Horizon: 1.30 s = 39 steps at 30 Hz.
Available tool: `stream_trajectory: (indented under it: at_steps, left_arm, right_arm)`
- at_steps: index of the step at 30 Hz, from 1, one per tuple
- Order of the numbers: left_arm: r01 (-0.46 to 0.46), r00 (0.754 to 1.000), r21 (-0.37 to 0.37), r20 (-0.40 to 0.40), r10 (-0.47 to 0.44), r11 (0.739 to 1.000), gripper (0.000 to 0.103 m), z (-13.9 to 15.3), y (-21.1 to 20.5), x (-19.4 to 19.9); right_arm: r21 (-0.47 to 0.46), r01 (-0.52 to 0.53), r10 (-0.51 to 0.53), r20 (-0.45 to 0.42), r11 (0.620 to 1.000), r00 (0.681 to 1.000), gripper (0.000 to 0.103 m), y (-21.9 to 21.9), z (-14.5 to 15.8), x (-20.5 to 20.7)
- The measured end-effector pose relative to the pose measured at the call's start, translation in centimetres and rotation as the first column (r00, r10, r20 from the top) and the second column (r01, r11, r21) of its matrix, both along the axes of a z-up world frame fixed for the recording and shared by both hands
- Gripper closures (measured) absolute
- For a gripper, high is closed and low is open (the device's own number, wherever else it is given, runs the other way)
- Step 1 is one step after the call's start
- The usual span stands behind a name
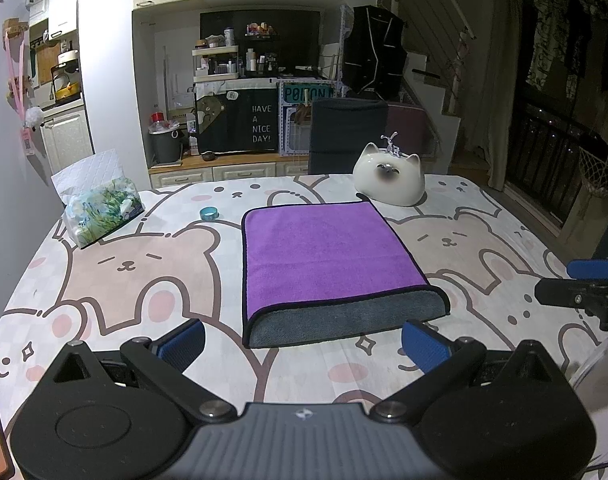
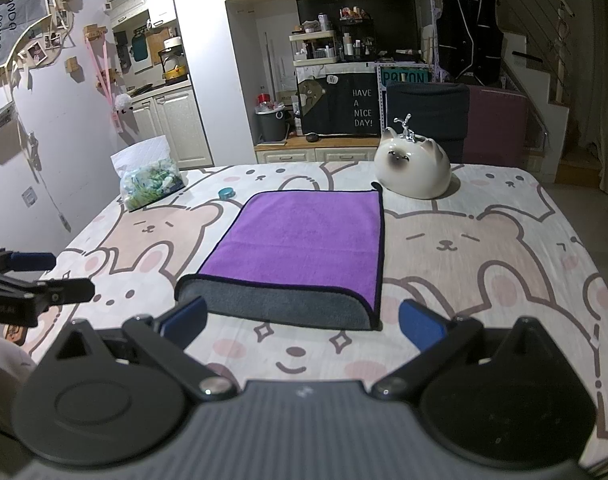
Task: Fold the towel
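Note:
A purple towel (image 1: 324,252) with a grey underside lies folded on the bear-print table (image 1: 144,264), its grey folded edge toward me. My left gripper (image 1: 304,344) is open and empty just in front of that edge. The towel shows in the right wrist view (image 2: 304,236) too. My right gripper (image 2: 302,322) is open and empty, close in front of the grey edge. The right gripper shows at the right edge of the left wrist view (image 1: 580,284). The left gripper shows at the left edge of the right wrist view (image 2: 36,276).
A white ceramic cat figure (image 1: 390,180) stands just beyond the towel's far right corner. A tissue pack (image 1: 100,204) and a small teal ring (image 1: 209,213) lie at the far left. A dark chair (image 1: 348,132) stands behind the table.

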<state>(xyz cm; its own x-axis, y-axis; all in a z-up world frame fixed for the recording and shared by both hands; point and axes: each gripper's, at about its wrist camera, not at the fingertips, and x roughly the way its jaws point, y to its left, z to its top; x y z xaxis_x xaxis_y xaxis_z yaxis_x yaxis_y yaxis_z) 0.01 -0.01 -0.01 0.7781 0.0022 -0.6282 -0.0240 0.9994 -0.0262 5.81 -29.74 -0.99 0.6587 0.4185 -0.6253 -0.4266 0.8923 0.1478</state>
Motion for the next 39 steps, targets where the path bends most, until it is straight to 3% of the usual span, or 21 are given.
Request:
stream_trajectory:
  at_steps: [39]
  left_arm:
    - [0.0, 1.0, 0.0, 0.0, 0.0, 1.0, 0.0, 0.0, 0.0, 0.0]
  right_arm:
    - [0.002, 0.001, -0.001, -0.002, 1.0, 1.0, 0.001, 0.18, 0.11, -0.1]
